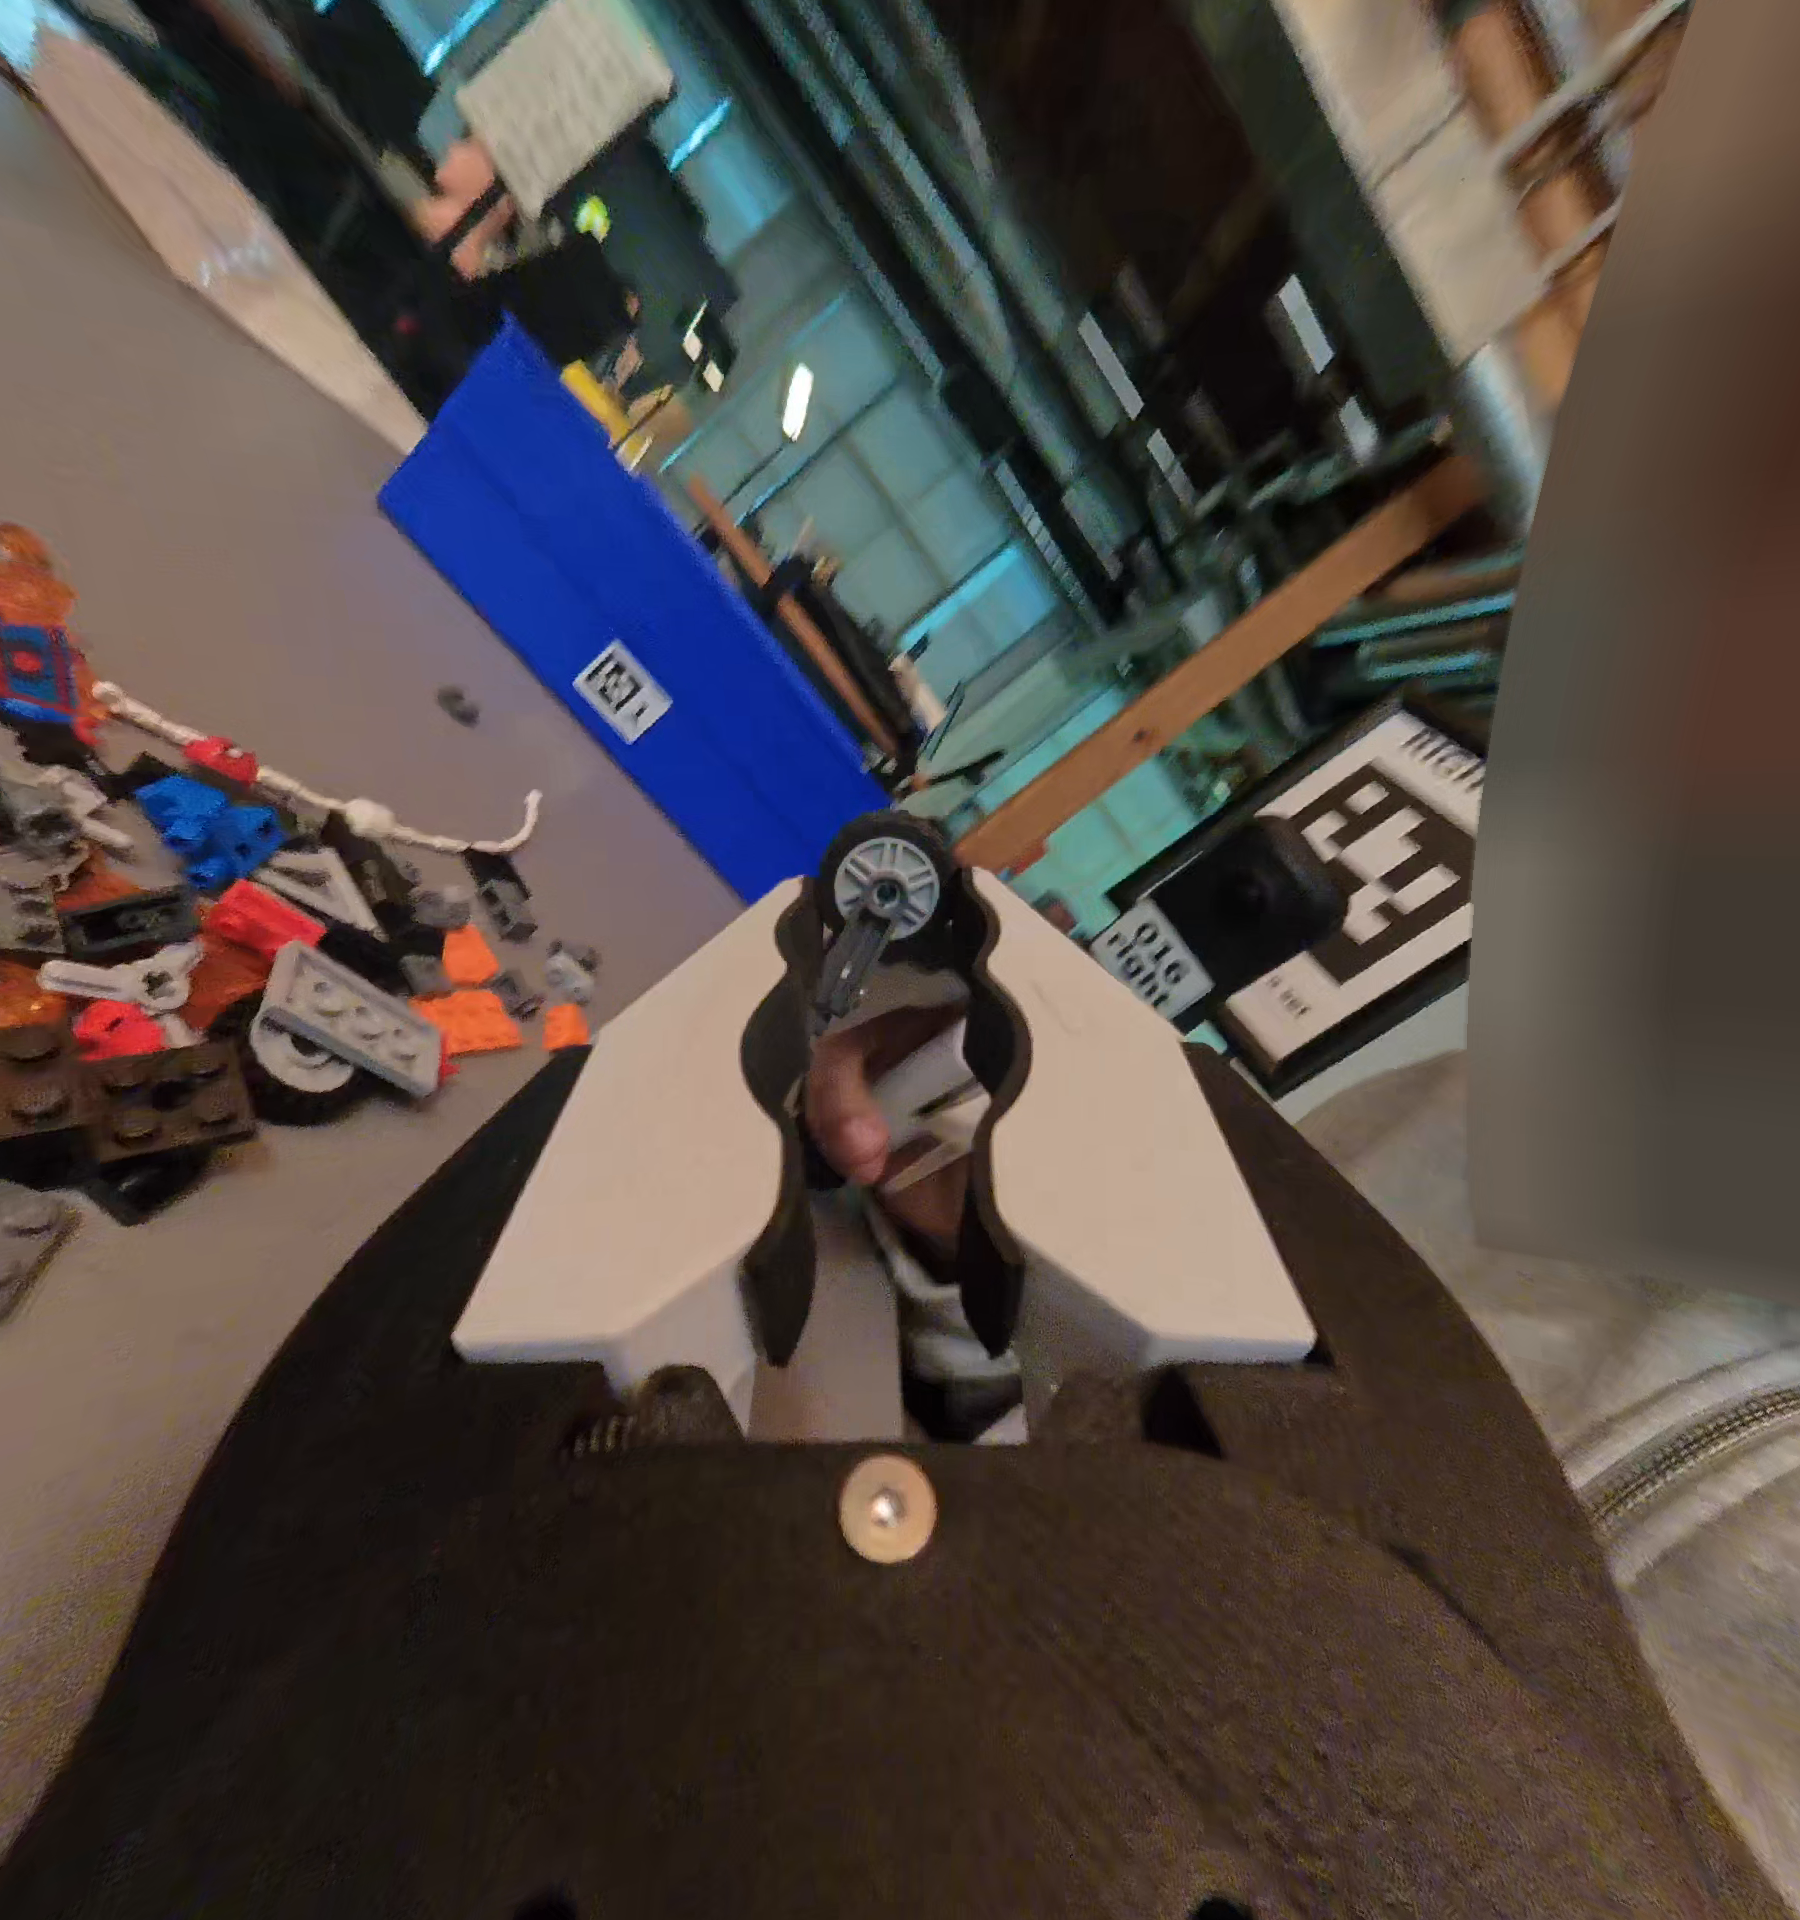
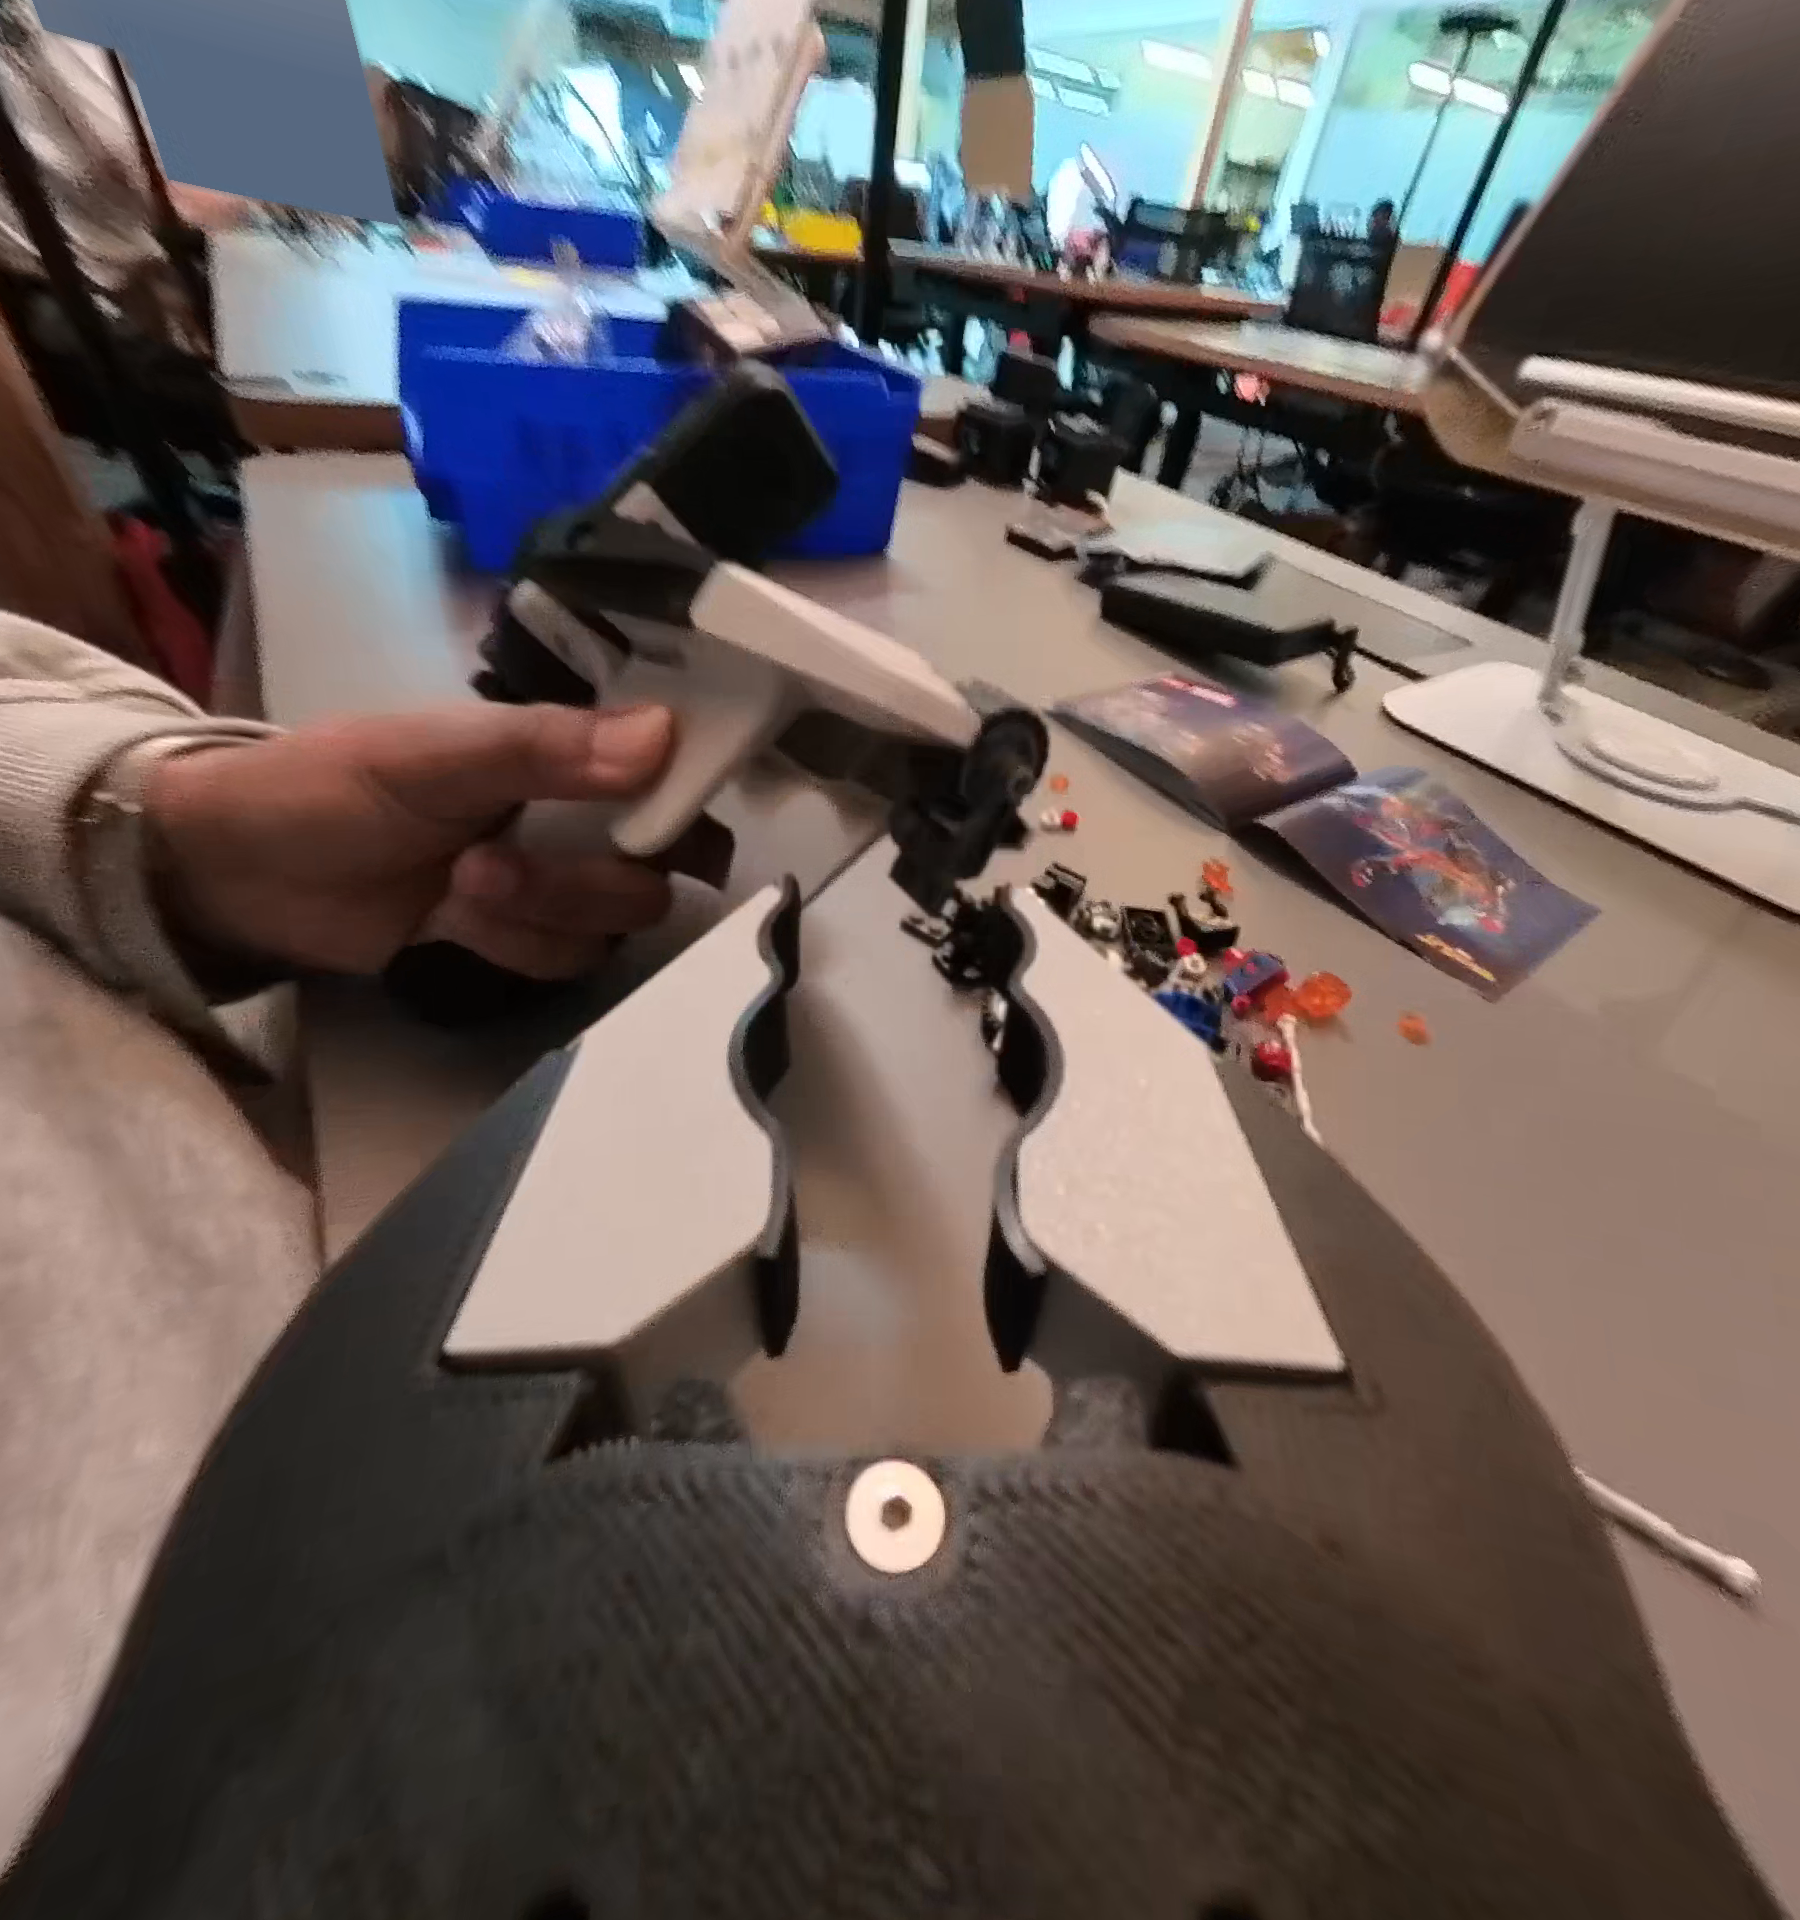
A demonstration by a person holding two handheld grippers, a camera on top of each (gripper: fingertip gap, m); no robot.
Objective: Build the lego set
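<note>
My left gripper [image 1: 883, 894] is shut on a small wheel [image 1: 885, 878] with a black tyre, a grey hub and a dark grey axle hanging from it. It is held up above the grey table [image 1: 252, 499]. In the right wrist view a hand [image 2: 408, 821] holds the left gripper [image 2: 989, 748], with the wheel [image 2: 1010, 743] and a black piece [image 2: 937, 831] at its tip. My right gripper [image 2: 901, 914] is open and empty, just below and in front of that wheel. It also shows in the left wrist view [image 1: 1291, 904], beyond the wheel.
A pile of loose toy bricks [image 1: 148, 935] lies on the table, also seen in the right wrist view [image 2: 1187, 966]. A blue bin [image 1: 605, 644] stands behind. An open booklet [image 2: 1322, 821], a monitor stand [image 2: 1602, 727] and a white stick [image 2: 1665, 1538] lie to the right. The tips of both grippers are at nearly the same place.
</note>
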